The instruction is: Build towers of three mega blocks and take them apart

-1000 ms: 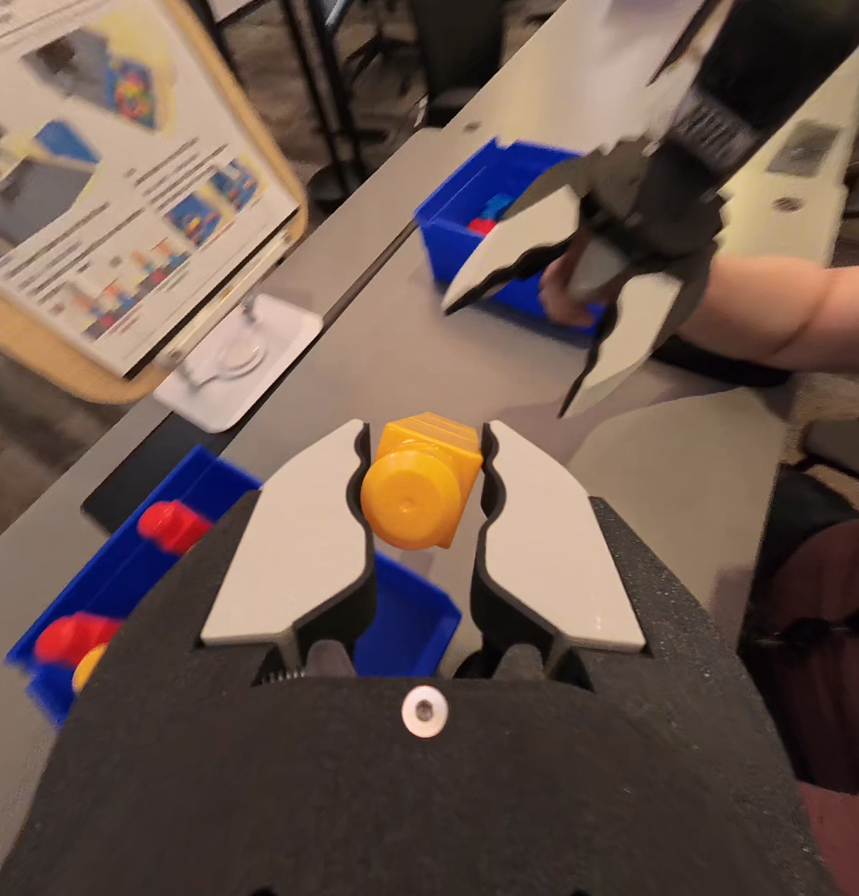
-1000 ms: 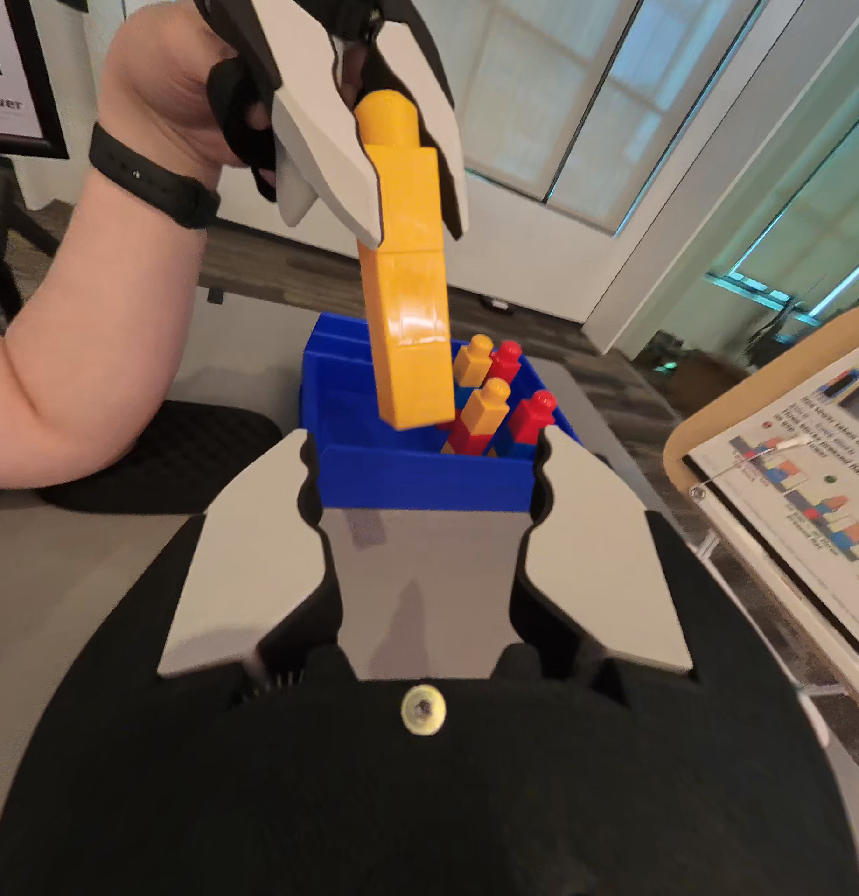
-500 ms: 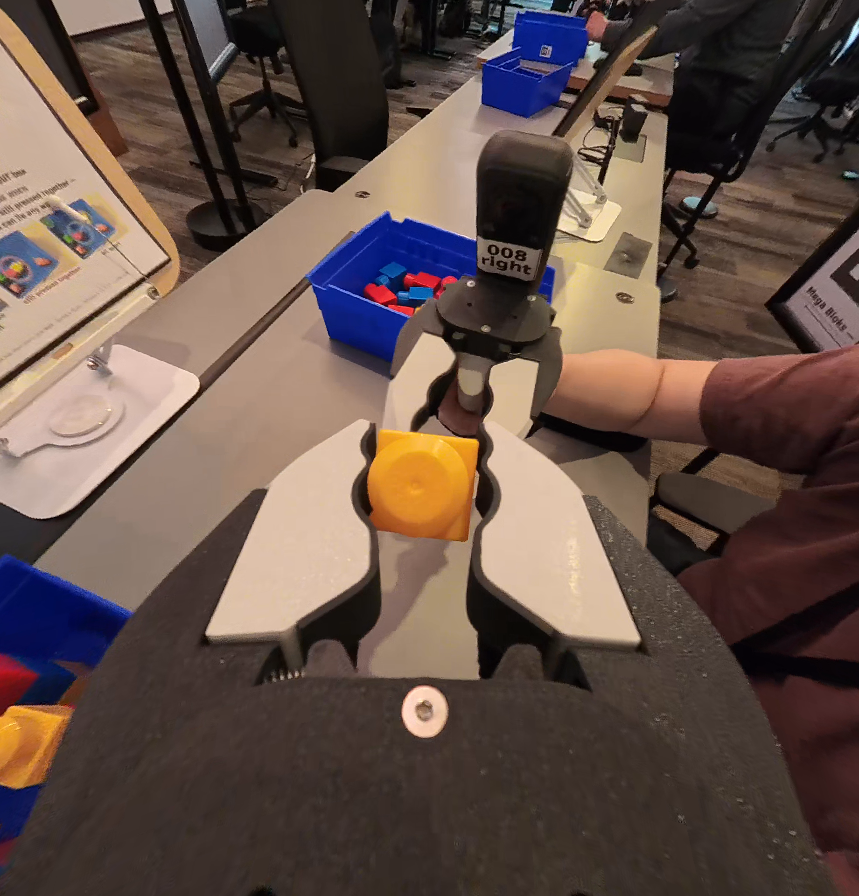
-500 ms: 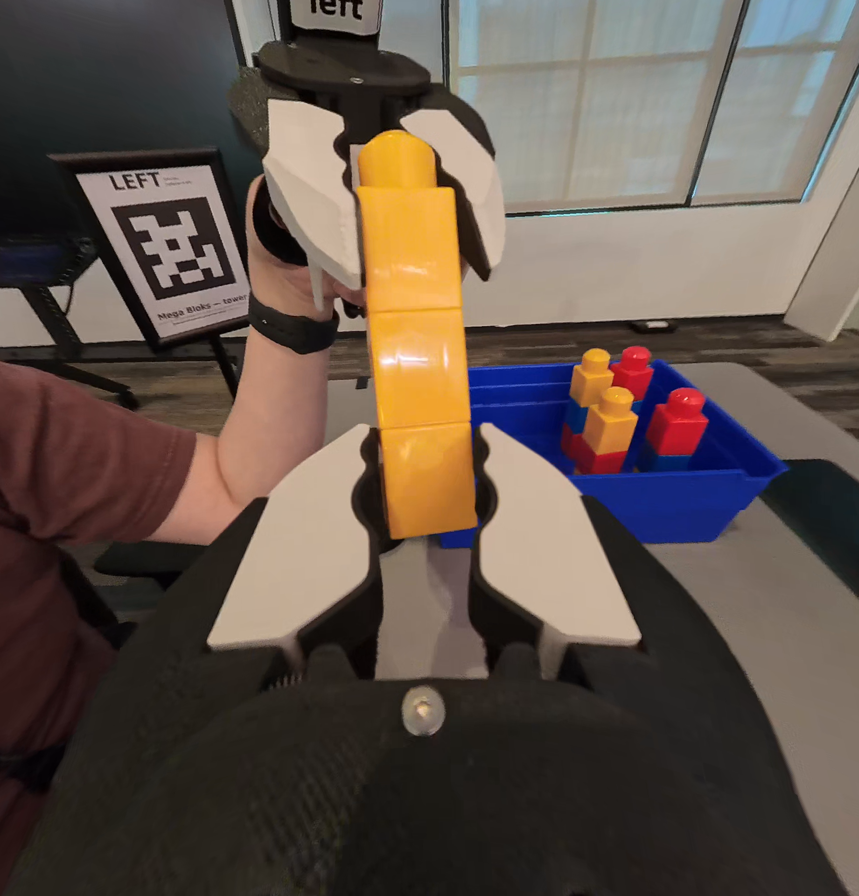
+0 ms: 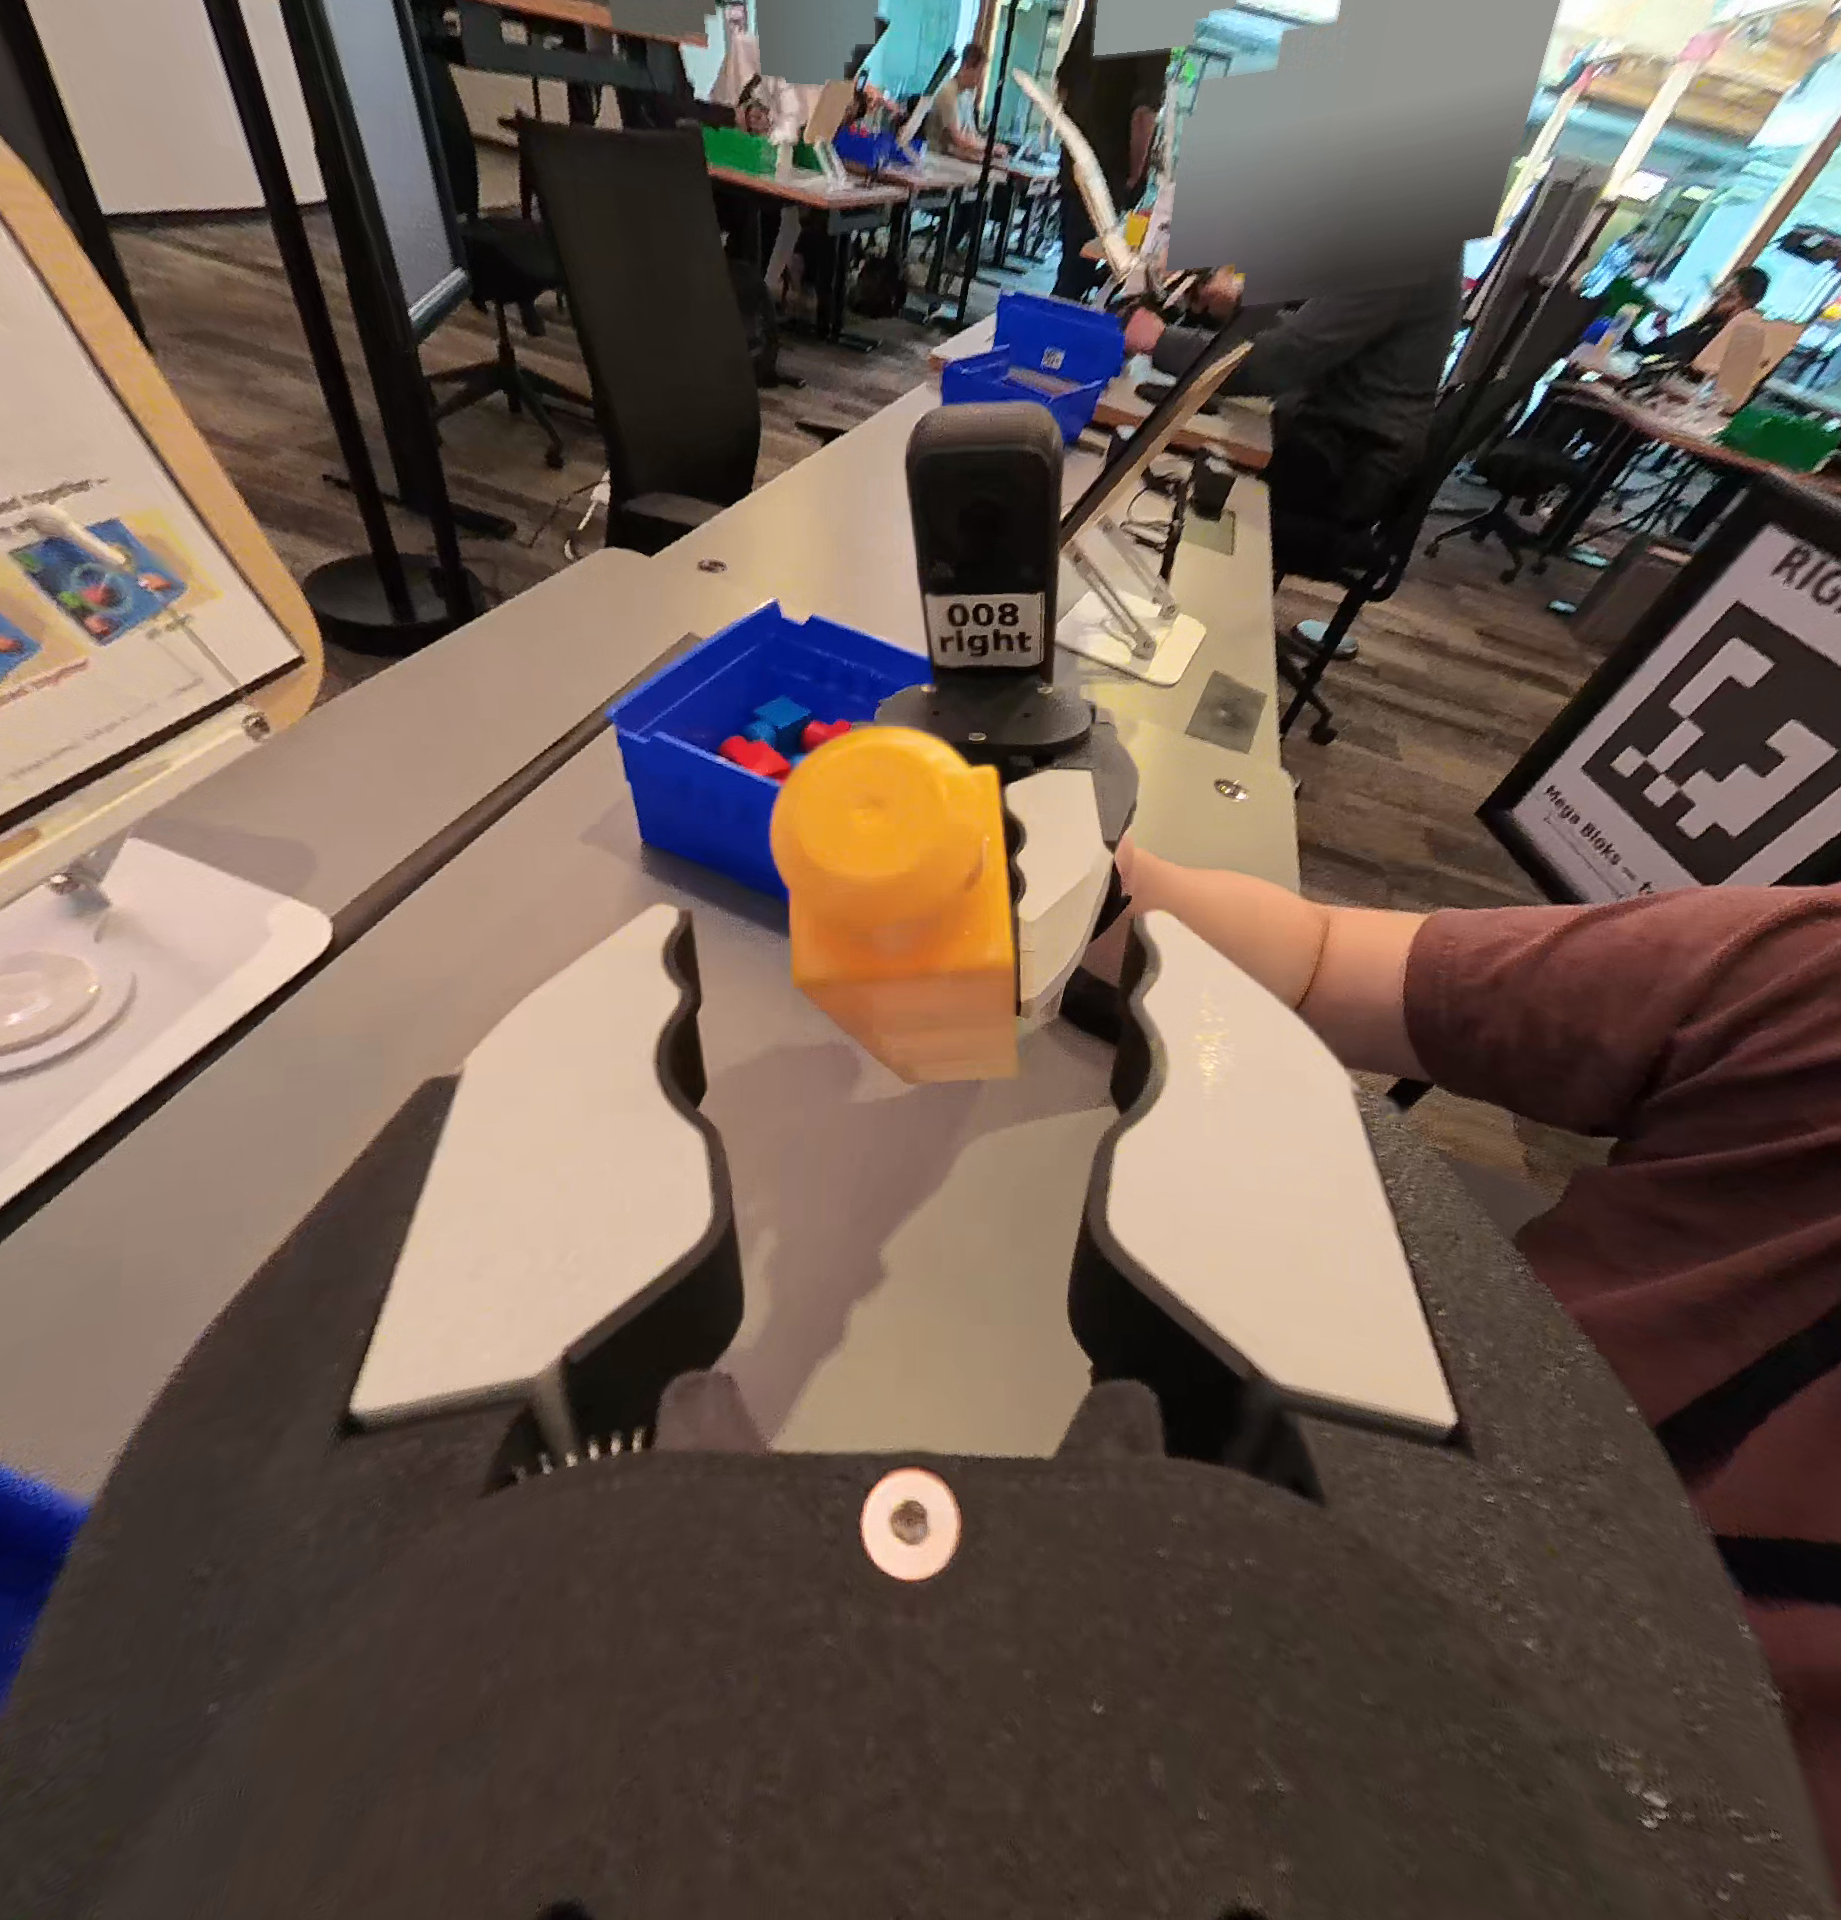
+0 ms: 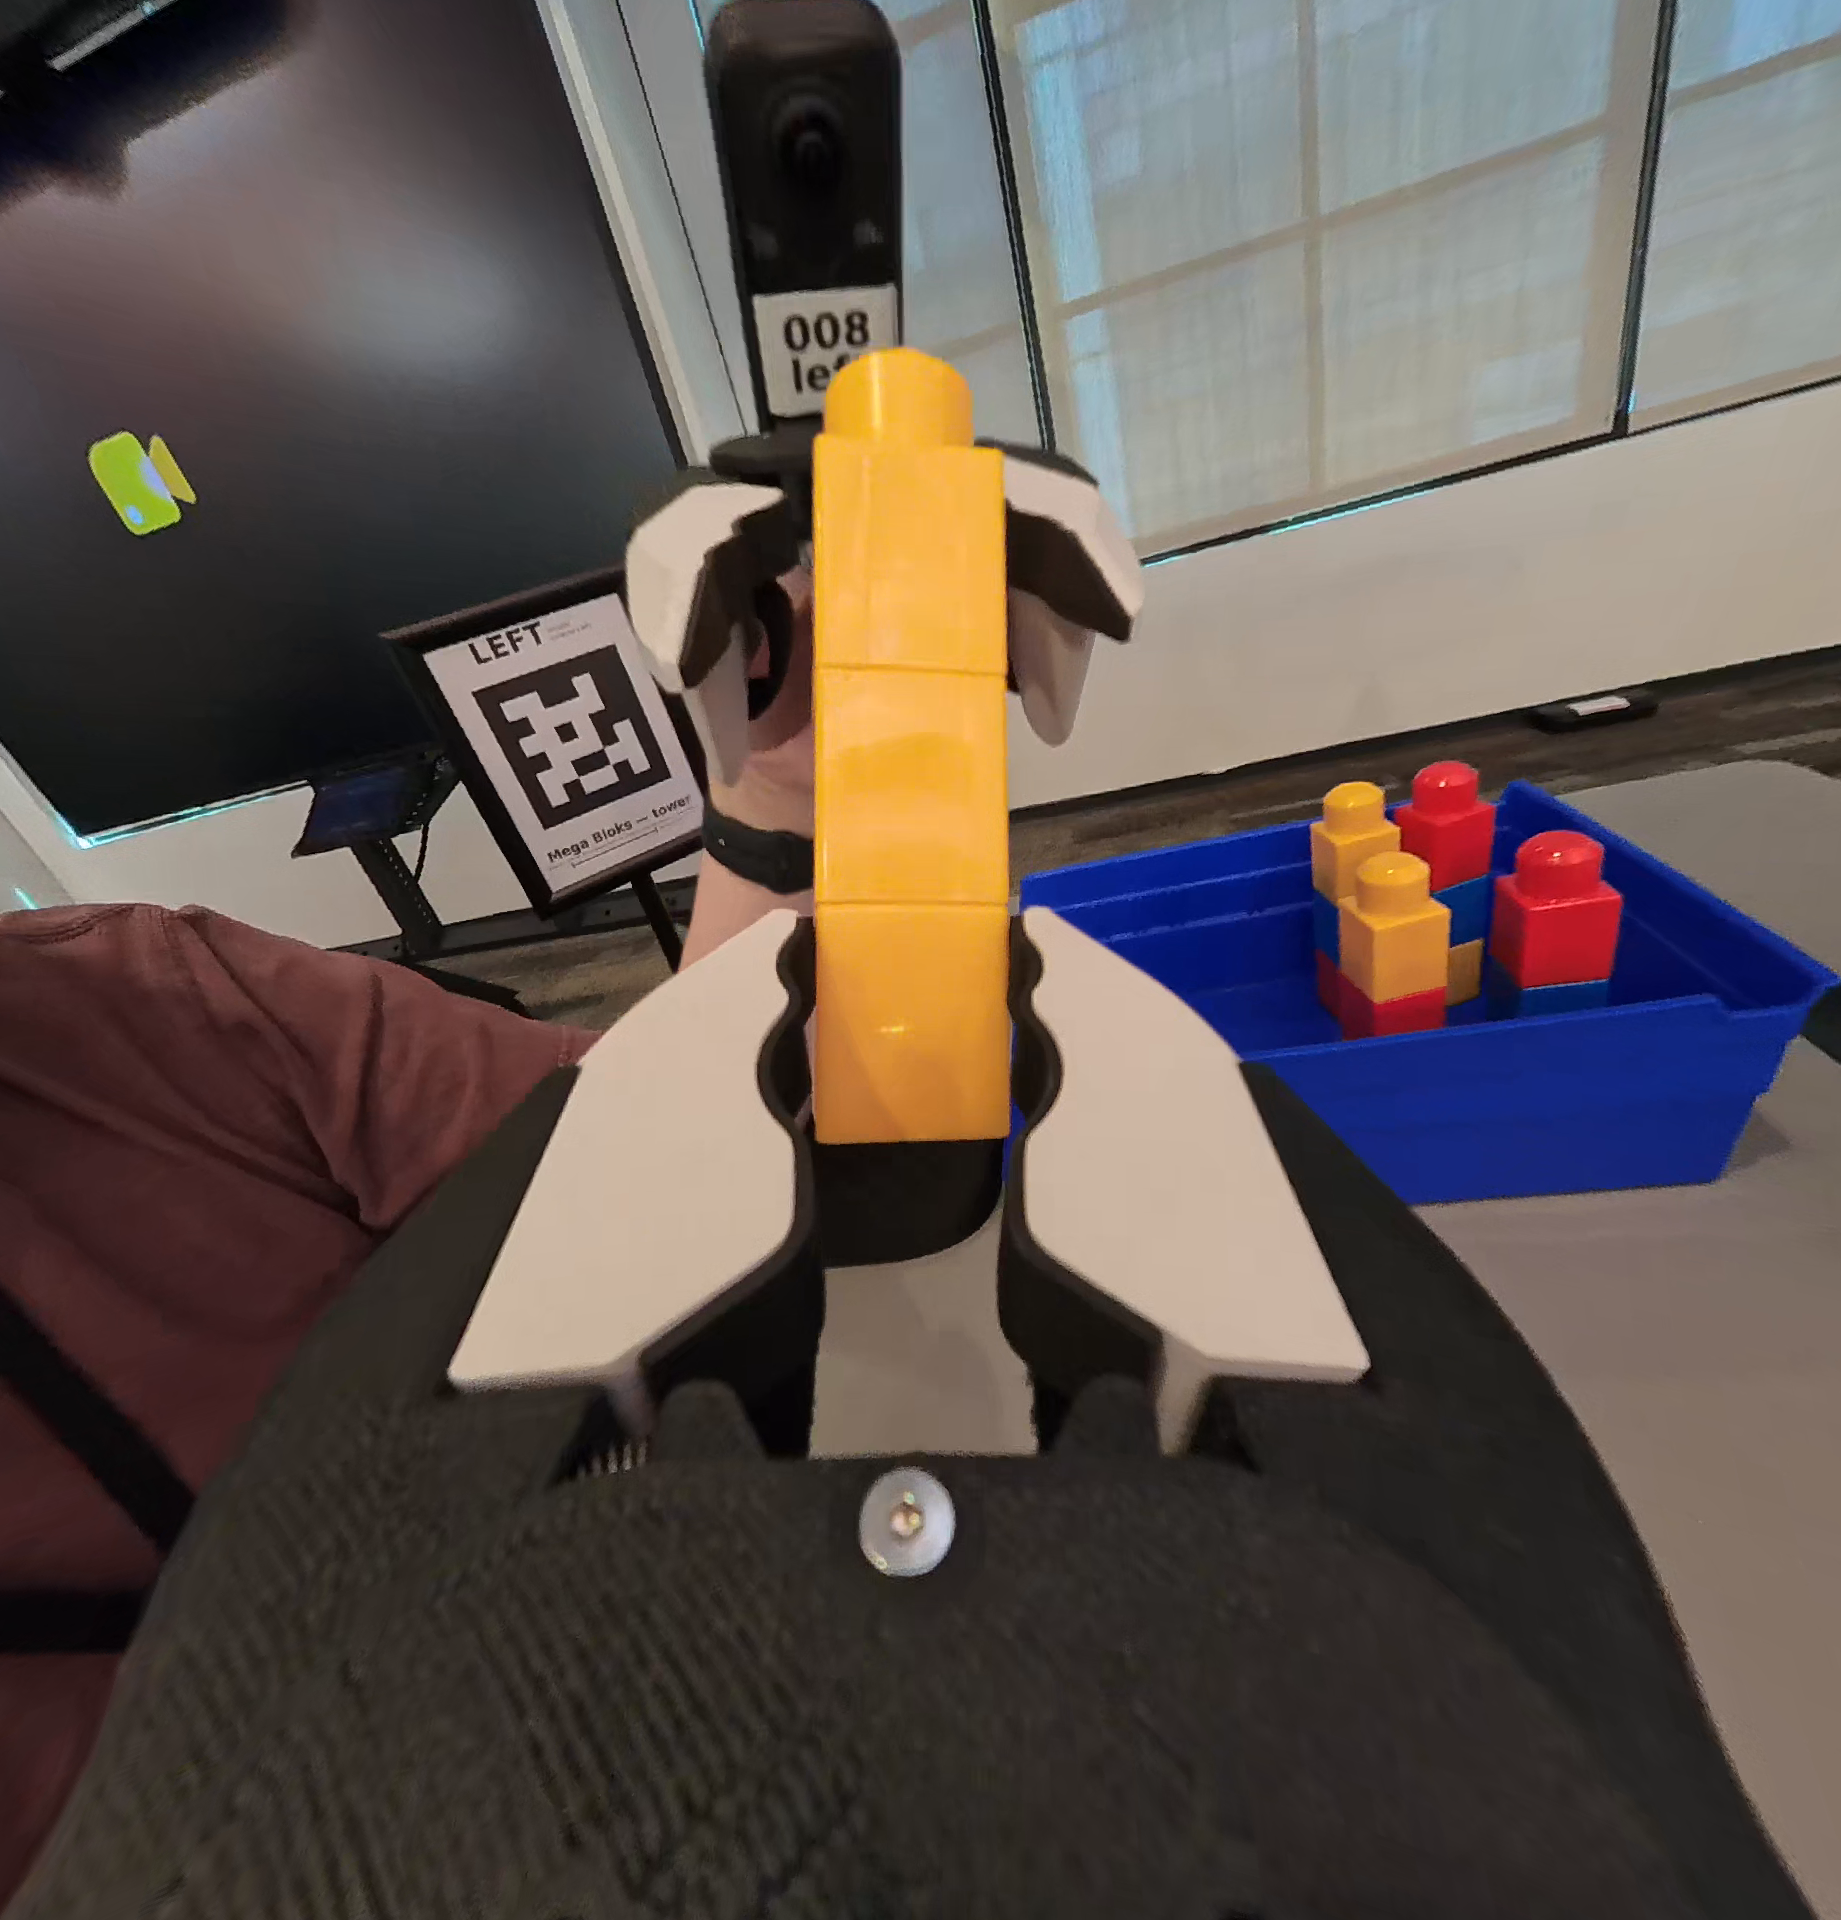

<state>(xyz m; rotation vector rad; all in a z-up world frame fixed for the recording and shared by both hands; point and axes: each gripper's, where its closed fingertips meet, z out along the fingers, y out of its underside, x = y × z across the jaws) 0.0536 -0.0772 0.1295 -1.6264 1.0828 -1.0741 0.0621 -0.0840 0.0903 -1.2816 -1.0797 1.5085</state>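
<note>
A yellow three-block tower (image 6: pixel 908 790) is held in the air between the two grippers. My right gripper (image 6: pixel 908 997) is shut on the tower's bottom block, both pads pressed on its sides. In the left wrist view the tower's stud end (image 5: pixel 895 883) points at the camera, with the right gripper (image 5: pixel 1041 904) behind it. My left gripper (image 5: pixel 911 977) is open, its fingers wide apart and clear of the tower. In the right wrist view the left gripper (image 6: pixel 885 623) stands spread on either side of the top block without touching it.
A blue bin (image 6: pixel 1643 1101) to the right holds several finished towers of red, yellow and blue blocks (image 6: pixel 1456 914). Another blue bin (image 5: pixel 687 790) with loose red and blue blocks sits on the grey table (image 5: pixel 272 1091). An instruction board (image 5: pixel 95 582) stands at the left. My right fingertips sit around 5 centimeters from my left ones.
The left gripper held the tower by its top block; the right gripper closed on the bottom block, then the left gripper opened and let go. The tower now rests in the right gripper alone.
</note>
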